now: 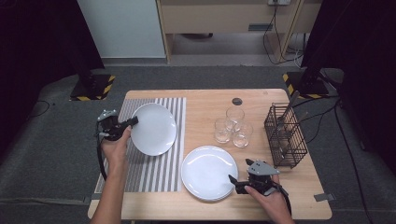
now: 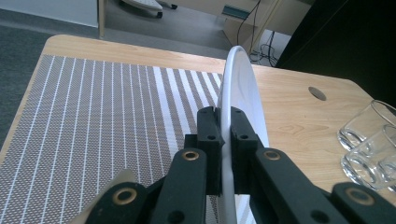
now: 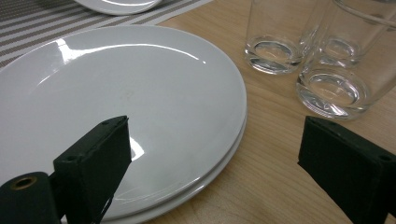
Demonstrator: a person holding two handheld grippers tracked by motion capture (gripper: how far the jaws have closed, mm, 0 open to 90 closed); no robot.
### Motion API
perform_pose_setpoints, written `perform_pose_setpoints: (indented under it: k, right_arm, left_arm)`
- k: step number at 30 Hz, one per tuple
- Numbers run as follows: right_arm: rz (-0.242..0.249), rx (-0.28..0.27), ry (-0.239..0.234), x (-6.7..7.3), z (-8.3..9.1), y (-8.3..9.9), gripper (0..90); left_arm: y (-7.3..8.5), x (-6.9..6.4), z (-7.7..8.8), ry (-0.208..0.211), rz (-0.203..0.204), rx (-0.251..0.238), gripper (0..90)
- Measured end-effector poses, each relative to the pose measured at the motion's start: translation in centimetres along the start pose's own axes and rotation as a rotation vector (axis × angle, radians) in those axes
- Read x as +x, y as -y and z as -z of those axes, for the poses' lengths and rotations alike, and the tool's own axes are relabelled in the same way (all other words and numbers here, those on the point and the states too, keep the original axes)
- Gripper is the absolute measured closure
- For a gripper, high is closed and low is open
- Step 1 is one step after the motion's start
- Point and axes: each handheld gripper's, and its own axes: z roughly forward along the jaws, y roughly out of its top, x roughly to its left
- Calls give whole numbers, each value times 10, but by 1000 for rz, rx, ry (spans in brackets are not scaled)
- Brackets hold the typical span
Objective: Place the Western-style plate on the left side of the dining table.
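Note:
A white plate (image 1: 154,129) hangs tilted above the striped placemat (image 1: 140,172), and my left gripper (image 1: 133,122) is shut on its left rim. In the left gripper view the plate (image 2: 243,88) stands edge-on between the pads of that gripper (image 2: 225,122). A stack of two white plates (image 1: 208,172) lies on the wooden table in front. My right gripper (image 1: 235,183) stands open at the stack's right edge. In the right gripper view one jaw is above the top plate (image 3: 140,84) and the other over bare wood, so that gripper (image 3: 215,140) straddles the rim without touching it.
Three clear glasses (image 1: 233,127) stand close together behind the stack, also near in the right gripper view (image 3: 327,70). A black wire basket (image 1: 286,136) with cutlery stands at the table's right side. A dark round hole (image 1: 237,101) marks the far table edge.

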Motion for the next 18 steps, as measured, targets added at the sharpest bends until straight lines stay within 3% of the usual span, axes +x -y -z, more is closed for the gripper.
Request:
perform_pose_setpoints:
  k: [18]
  right_arm:
    - [5,5,0,1,-1,0,93]
  left_arm:
    - [4,9,1,1,18,-1,857]
